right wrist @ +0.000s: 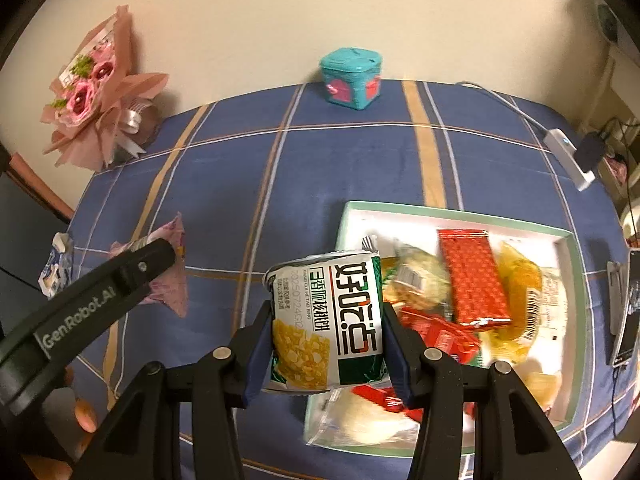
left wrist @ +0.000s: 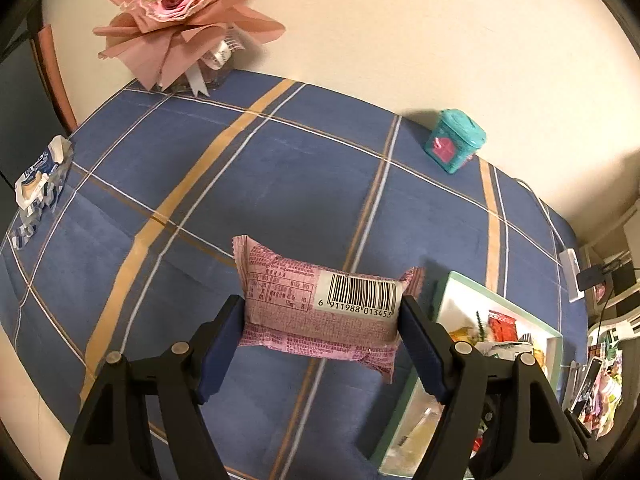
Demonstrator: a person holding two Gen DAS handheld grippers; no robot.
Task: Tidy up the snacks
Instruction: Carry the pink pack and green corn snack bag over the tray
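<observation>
Blue checked cloth covers the worktop [right wrist: 328,168] against a cream wall, and on it, largest of my concerns, sits the green-rimmed white box [right wrist: 570,264] that serves as the snack tray; several packets already lie jumbled in it, among them a red wrapper [right wrist: 472,280] and a yellowish pack [right wrist: 516,276], so a fair part of the sorting looks done, though whether the heap counts as tidy I cannot say. Two snacks are off the cloth in my fingers. My left gripper [left wrist: 320,344] is clamped on the ends of a pink packet [left wrist: 320,308], barcode up, held over the cloth just left of the box. My right gripper [right wrist: 326,356] grips a green and white biscuit pack [right wrist: 328,320], hanging over the box's near left corner. I judge both are meant for the box or for a row beside it, so these two placements are left. At the cloth's far left edge lies a blue and white wrapper [left wrist: 40,184], seemingly open, which may need collecting. A pink bouquet [left wrist: 184,12] and a teal tin [left wrist: 456,140] stand at the back, probably not part of the job
</observation>
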